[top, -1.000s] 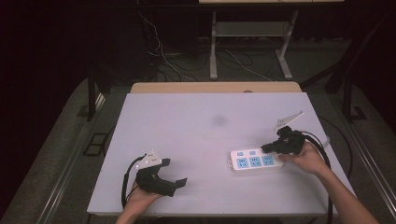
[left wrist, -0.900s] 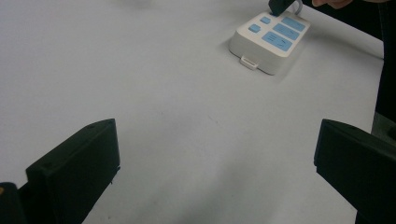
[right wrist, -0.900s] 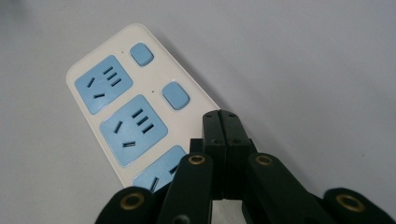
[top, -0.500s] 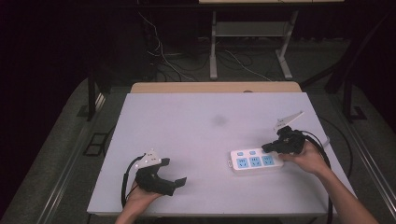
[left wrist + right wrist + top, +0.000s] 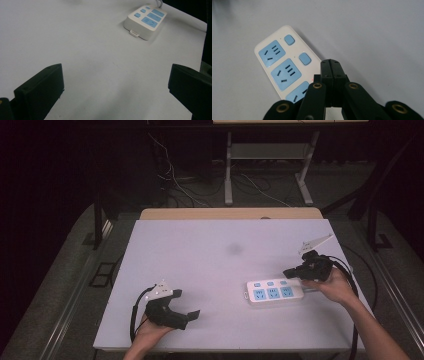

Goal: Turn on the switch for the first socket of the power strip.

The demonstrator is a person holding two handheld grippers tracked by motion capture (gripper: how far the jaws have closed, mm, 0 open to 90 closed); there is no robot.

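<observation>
A white power strip [image 5: 272,292] with three blue sockets and small blue switches lies flat on the right half of the white table [image 5: 210,255]. My right gripper [image 5: 290,272] is shut with nothing between its tips, and it hovers over the strip's far right end. In the right gripper view the closed tips [image 5: 330,65] sit just past the middle switch and hide part of the strip [image 5: 278,66]. My left gripper [image 5: 186,303] rests open near the front left edge, far from the strip. Its view [image 5: 115,87] looks across bare table towards the strip [image 5: 146,21].
A wooden board [image 5: 230,213] borders the table's far edge. Beyond it, on the dark floor, stand a metal frame [image 5: 267,155] and loose cables [image 5: 185,185]. A black cable [image 5: 350,270] trails off the right edge from my right gripper.
</observation>
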